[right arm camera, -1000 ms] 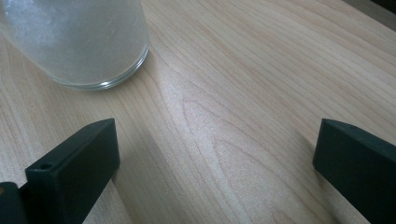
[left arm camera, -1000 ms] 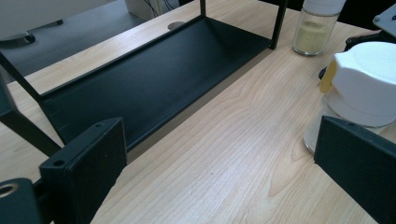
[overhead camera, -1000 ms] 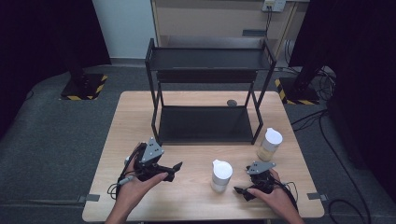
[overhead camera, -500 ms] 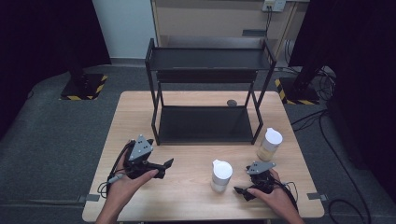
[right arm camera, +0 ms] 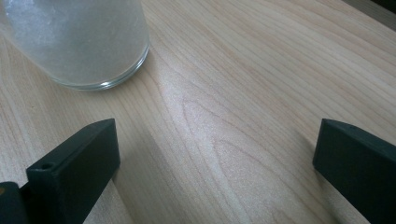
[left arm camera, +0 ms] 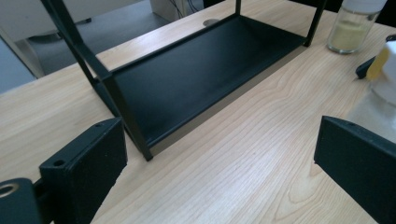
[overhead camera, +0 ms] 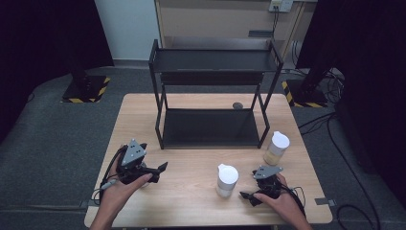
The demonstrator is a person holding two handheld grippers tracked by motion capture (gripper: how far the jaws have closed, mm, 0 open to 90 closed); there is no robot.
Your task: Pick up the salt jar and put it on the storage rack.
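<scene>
I have the white-filled jar (overhead camera: pixel 227 179) standing upright on the desk (overhead camera: pixel 191 191) near its front edge, right of the middle, and the right gripper (overhead camera: pixel 250 195) sits just beside it on the right, low over the wood, close to the front right corner. Its jaws stand wide apart with nothing between them; in the right gripper view the jar's glass base (right arm camera: pixel 88 51) is ahead and off to the upper left, clear of both jaws. The right hand (overhead camera: pixel 282 203) wraps the gripper from behind, forearm coming in over the front edge.

The left gripper (overhead camera: pixel 160 168) is held above the desk toward the front left, pointing across at the jar, jaws apart and empty. The left hand (overhead camera: pixel 122 189) grips it from below and behind. There is a bare stretch of wood between its tips and the jar.

The black two-tier rack (overhead camera: pixel 213 96) takes up the middle and rear of the desk, its front feet leaving a strip of free desk along the front. A second jar (overhead camera: pixel 276 148) with yellowish powder stands by the rack's front right leg, near the right edge, apart from the right gripper. A small dark round thing (overhead camera: pixel 237 105) lies behind the lower shelf, possibly a cable hole cover; I cannot tell from here.
</scene>
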